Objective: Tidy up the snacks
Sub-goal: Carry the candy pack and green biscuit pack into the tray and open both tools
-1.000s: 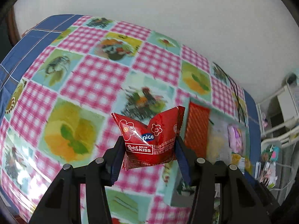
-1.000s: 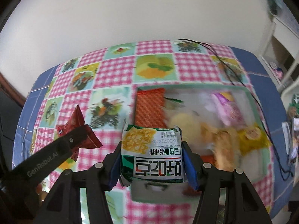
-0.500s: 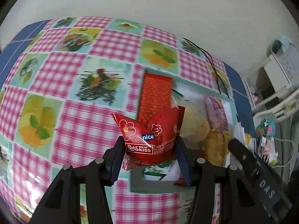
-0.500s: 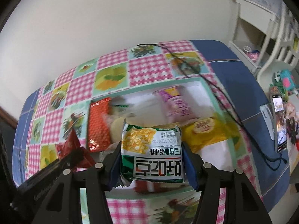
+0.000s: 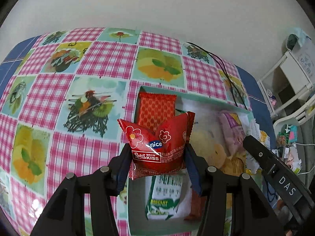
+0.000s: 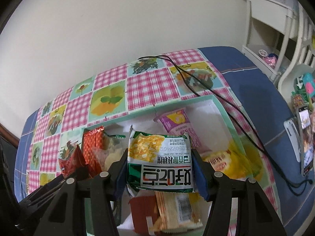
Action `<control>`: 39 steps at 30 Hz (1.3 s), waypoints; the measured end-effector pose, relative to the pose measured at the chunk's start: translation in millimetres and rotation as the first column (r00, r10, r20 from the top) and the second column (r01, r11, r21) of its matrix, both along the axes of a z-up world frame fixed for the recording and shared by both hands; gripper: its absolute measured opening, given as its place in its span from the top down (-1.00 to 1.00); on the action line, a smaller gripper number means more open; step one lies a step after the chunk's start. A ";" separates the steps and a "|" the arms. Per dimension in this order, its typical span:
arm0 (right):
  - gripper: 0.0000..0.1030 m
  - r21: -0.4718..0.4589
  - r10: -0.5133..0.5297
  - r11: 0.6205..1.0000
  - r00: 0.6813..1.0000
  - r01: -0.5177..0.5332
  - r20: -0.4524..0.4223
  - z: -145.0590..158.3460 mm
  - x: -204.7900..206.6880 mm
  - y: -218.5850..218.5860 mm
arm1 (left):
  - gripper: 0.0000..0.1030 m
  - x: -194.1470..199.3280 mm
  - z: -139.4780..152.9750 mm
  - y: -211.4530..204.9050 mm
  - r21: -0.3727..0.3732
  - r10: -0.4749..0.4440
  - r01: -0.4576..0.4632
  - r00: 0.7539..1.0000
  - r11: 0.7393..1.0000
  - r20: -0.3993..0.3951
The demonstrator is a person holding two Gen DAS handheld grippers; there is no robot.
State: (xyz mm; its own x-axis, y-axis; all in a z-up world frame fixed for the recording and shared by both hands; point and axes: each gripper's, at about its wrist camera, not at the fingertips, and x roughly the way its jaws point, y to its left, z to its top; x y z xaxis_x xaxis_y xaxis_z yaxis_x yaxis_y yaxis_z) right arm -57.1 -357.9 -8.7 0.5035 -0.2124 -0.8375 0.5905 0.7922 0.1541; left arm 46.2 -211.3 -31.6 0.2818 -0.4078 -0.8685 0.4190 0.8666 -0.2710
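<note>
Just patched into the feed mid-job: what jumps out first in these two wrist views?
Each gripper is clamped on a snack: the left gripper pinches a red Rater Kiss packet, the right gripper a green and white biscuit packet. Both hang over the mint-green box, already part filled with an orange-red wafer pack, a purple packet and yellow packets. The loud pink gingham tablecloth fills everything around it.
</note>
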 end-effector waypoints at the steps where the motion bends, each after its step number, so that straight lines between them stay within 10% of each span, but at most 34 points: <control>1: -0.18 -0.006 0.004 1.000 1.000 -0.004 0.001 -0.8 2.7 -0.2 | -0.06 2.4 -1.0 -1.4 -0.002 0.002 -0.002 1.000 1.000 0.001; 39: -0.22 -0.018 0.031 0.999 0.998 -0.032 -0.053 -16.4 24.9 2.5 | -0.21 12.6 -6.8 -9.1 -0.039 0.003 -0.005 0.999 0.999 -0.050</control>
State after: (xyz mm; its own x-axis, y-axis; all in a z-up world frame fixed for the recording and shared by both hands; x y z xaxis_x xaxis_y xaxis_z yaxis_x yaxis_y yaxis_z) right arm -32.2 -355.4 -25.0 0.4655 -0.2131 -0.8590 0.5720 0.8130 0.1083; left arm 58.8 -220.5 -38.4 0.2400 -0.4410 -0.8648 0.4008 0.8564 -0.3255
